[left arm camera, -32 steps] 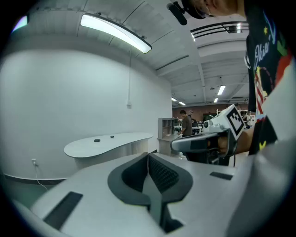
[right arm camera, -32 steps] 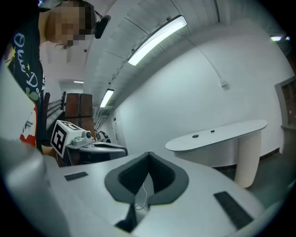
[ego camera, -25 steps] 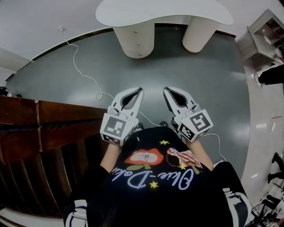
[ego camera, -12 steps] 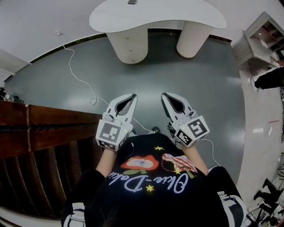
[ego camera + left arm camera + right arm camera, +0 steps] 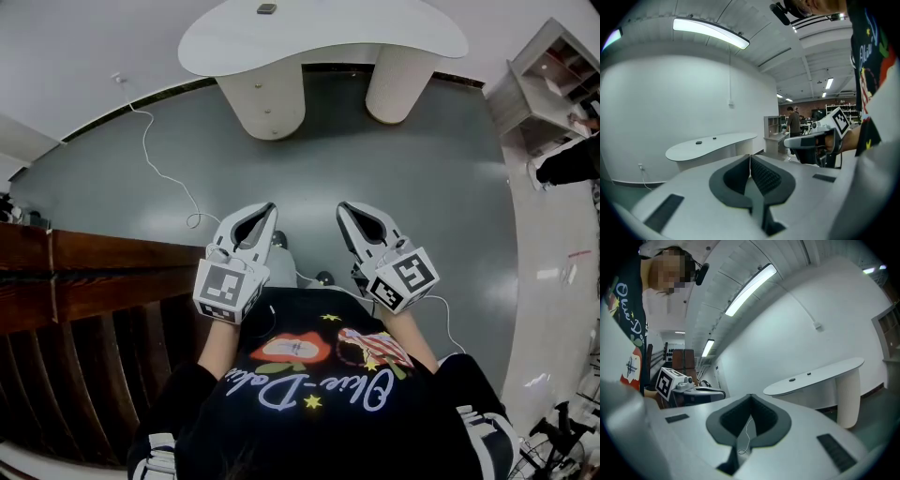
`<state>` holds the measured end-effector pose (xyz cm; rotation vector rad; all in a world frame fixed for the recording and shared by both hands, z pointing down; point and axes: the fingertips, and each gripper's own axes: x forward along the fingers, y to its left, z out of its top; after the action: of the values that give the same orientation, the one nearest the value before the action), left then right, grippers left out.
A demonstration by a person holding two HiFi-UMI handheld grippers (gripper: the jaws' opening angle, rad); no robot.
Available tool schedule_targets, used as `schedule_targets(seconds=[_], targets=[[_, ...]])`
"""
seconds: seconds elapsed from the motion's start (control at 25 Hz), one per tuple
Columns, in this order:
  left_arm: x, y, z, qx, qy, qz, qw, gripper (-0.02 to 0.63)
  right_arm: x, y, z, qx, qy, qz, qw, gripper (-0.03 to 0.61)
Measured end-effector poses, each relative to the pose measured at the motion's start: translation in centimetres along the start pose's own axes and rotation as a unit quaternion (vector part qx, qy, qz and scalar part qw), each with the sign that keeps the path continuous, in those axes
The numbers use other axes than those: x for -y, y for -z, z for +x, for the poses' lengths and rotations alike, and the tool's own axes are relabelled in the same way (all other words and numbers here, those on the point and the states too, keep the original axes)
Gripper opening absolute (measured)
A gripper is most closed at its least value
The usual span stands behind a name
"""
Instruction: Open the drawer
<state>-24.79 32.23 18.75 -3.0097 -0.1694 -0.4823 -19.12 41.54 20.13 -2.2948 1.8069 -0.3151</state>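
Note:
A dark wooden cabinet with long horizontal fronts stands at the left of the head view; I make out no handle on it. My left gripper hangs over the grey floor just right of the cabinet's top edge, jaws shut and empty, clear of the wood. My right gripper floats beside it, a hand's width to the right, also shut on nothing. In the left gripper view the pads meet along one line, and in the right gripper view the tips touch too. Both point toward the white table.
A white curved table on two round legs stands ahead, small dark objects on top. A thin white cable runs across the grey floor toward the grippers. An open white shelf unit stands at the far right.
In the head view both grippers have drifted down and a little left, staying shut side by side. More of the white table's top shows now.

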Motion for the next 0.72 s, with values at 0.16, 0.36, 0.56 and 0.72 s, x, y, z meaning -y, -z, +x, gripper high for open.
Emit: schedule_targets(seconds=[0.16,0.36,0.56,0.72], targets=[[-0.2,-0.4,1.4,0.002,0.008,0.003,1.0000,0.006,1.1,-0.6,0.2,0.000,0.007,-0.004,1.000,0.000],[-1.1,-0.5,3.6,0.014,0.023,0.008,0.9996,0.006,2.7,-0.4,0.9,0.000,0.016,0.005,1.000,0.000],[-2.9,-1.5,7.6,0.028,0.051,0.005,0.9983,0.006,5.6,-1.6,2.4,-0.003,0.042,-0.009,0.999,0.000],[-4.8,-1.7,10.2,0.028,0.060,0.001,0.9978,0.006,7.6,-2.5,4.5,-0.005,0.053,-0.004,0.999,0.000]])
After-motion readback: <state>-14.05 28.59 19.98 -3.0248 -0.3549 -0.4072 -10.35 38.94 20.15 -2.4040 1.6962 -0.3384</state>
